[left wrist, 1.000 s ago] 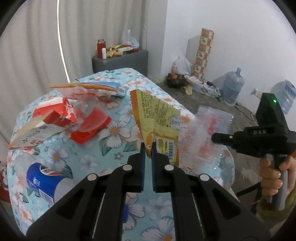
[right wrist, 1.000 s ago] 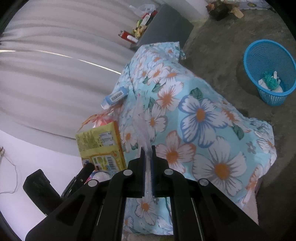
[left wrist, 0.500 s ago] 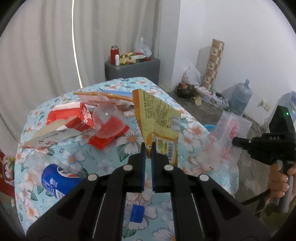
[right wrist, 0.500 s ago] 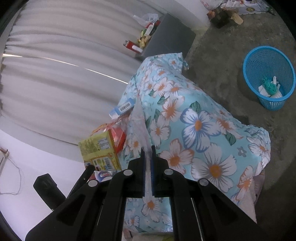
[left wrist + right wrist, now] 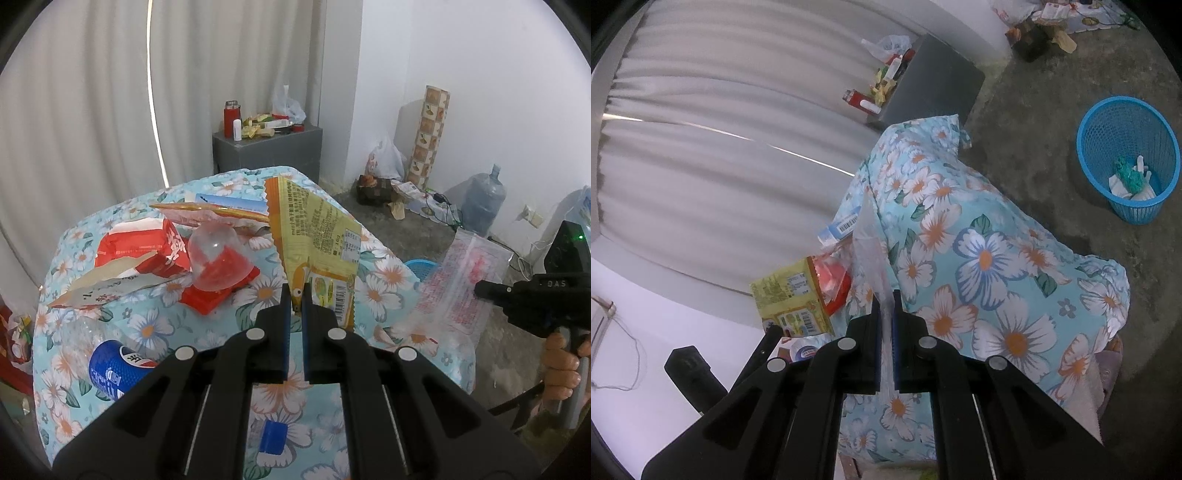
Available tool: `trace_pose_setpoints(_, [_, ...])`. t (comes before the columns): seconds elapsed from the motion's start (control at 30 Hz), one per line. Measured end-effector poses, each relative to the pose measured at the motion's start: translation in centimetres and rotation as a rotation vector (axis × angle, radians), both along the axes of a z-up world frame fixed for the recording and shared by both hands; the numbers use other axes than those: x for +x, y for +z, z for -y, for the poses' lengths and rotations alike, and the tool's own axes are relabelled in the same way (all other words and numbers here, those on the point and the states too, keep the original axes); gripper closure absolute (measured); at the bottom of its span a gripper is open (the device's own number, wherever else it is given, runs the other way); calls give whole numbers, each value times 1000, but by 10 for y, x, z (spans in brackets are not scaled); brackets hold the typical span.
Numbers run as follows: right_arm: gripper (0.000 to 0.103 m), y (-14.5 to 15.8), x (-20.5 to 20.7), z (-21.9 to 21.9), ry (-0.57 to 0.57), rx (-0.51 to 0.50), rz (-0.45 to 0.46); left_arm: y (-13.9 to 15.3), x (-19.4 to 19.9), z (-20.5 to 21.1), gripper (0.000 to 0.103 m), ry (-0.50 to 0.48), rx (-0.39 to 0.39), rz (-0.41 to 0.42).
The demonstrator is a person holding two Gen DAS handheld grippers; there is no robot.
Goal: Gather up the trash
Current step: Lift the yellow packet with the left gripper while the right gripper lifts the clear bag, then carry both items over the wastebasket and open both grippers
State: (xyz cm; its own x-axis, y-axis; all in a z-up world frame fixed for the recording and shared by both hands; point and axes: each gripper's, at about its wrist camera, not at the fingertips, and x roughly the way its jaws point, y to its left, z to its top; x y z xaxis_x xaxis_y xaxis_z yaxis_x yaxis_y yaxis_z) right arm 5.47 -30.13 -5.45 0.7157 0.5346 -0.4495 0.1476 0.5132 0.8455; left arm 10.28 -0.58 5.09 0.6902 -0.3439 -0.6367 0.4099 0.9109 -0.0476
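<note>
My left gripper [image 5: 294, 295] is shut on a yellow snack wrapper [image 5: 317, 236] and holds it up above the floral table [image 5: 155, 328]. My right gripper [image 5: 885, 299] is shut on a clear plastic wrapper [image 5: 868, 240], which hangs beside the table edge; the wrapper also shows in the left wrist view [image 5: 461, 280], held by the right gripper [image 5: 480, 288]. A blue mesh trash basket [image 5: 1128, 162] with some trash inside stands on the floor to the right. The yellow wrapper also shows in the right wrist view [image 5: 790, 295].
On the table lie a red carton [image 5: 140, 247], a clear plastic cup [image 5: 218, 258] on a red pack, a blue can [image 5: 118, 365], a blue bottle cap [image 5: 273, 435] and a blue-white box [image 5: 842, 223]. A grey cabinet [image 5: 269, 155] stands behind; water jugs [image 5: 482, 199] by the wall.
Both grippers have risen and pulled back from the table with their wrappers held. The basket has come into fuller view on the right.
</note>
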Motion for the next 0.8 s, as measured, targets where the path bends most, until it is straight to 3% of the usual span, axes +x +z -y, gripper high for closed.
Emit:
trace_pose_setpoints(0.43, [98, 0, -6, 15, -29, 22, 20, 9, 6, 22, 100, -35, 5, 22])
trace_pose_setpoints(0.8, [98, -4, -18, 48, -98, 55, 42, 17, 16, 76, 100, -134, 34, 47])
